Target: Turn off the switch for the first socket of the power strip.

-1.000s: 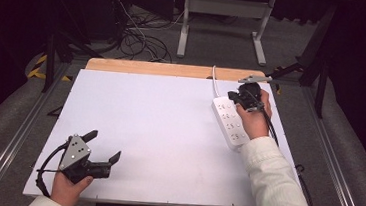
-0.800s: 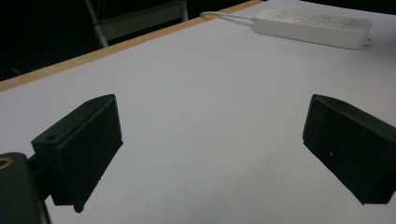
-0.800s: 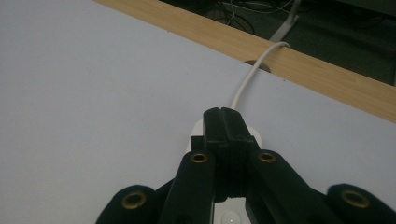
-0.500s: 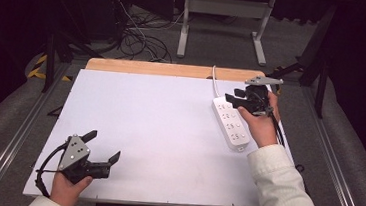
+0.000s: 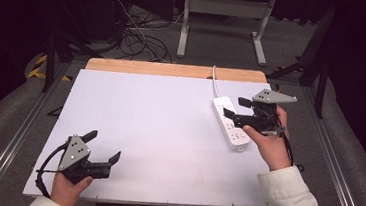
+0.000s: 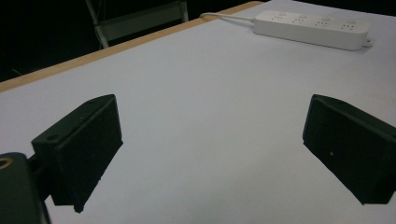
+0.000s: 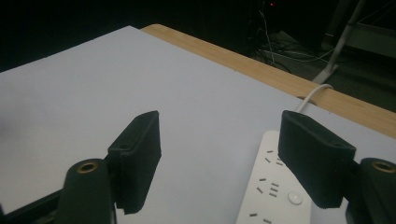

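One white power strip (image 5: 229, 123) lies flat on the right part of the white table (image 5: 168, 132); its long axis runs from the far edge toward the near right, the end with its white cord (image 5: 216, 83) pointing away toward the wooden strip at the far edge; the cord leaves the table there. The right gripper (image 5: 232, 111) hangs over the strip, its jaws having just been opening, now wide apart, with nothing between them. The right gripper view shows the socket slots and a round button (image 7: 294, 197); the left gripper view shows the strip (image 6: 312, 29) far off, its full length. The left gripper (image 5: 103, 146), near the front left corner, stands wide open, holding nothing. Two grippers, one strip, one cord.
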Available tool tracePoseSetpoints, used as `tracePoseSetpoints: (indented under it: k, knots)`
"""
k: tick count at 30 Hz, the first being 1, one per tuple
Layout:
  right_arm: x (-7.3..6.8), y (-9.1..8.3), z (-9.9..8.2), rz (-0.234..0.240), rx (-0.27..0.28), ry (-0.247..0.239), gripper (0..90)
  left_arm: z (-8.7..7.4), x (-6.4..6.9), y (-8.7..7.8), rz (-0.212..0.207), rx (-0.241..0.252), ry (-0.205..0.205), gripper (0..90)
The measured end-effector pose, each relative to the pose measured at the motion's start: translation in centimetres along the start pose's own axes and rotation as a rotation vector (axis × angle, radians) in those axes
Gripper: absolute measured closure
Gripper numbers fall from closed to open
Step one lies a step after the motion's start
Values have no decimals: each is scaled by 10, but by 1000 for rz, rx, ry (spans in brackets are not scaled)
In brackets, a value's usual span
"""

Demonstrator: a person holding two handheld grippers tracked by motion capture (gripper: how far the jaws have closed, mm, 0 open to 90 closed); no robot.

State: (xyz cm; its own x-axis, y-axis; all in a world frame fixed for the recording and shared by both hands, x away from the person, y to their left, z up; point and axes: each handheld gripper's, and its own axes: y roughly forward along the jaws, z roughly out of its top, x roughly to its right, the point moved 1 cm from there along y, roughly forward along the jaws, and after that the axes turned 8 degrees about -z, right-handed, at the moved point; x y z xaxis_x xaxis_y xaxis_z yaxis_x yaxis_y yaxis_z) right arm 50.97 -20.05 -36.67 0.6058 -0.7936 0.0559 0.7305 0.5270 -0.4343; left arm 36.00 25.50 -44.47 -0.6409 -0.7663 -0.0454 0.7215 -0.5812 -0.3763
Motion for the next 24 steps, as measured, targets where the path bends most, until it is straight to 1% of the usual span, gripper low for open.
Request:
tracePoseSetpoints:
  k: [2, 4, 5, 7, 13, 15, 16, 17, 19, 20, 21, 24]
  knots:
    - [-3, -5, -5, 15, 6, 7, 303, 0, 0, 0, 3, -1, 6, 50]
    - [-6, -8, -12, 29, 5, 15, 291, 0, 0, -1, 2, 2, 1, 51]
    - [-7, -10, -16, 34, 5, 14, 288, 0, -1, -1, 5, 3, 7, 51]
    - [-11, -14, -24, 47, 7, 14, 281, 0, 0, -2, 2, 6, -1, 50]
    - [-20, -24, -46, 69, 39, 15, 232, 1, 0, -2, 1, 10, 0, 50]
    - [-23, -26, -55, 88, 29, 14, 208, 1, 0, -3, -1, 10, 3, 50]
    - [-24, -27, -58, 90, 24, 12, 198, 1, 1, -3, -1, 10, 0, 50]
    - [-26, -27, -63, 94, 21, 9, 191, 1, 0, -3, -1, 8, 7, 50]
    - [-27, -29, -70, 98, 31, 12, 186, 1, 1, -3, -2, 10, 3, 50]
    - [-27, -30, -74, 105, 37, 17, 186, 1, 0, -3, -2, 6, 11, 50]
    - [-28, -30, -78, 117, 41, 19, 182, 1, 1, -3, -4, 9, 6, 50]
    - [-29, -31, -87, 130, 36, 6, 173, 1, 1, -3, -5, 6, 13, 49]
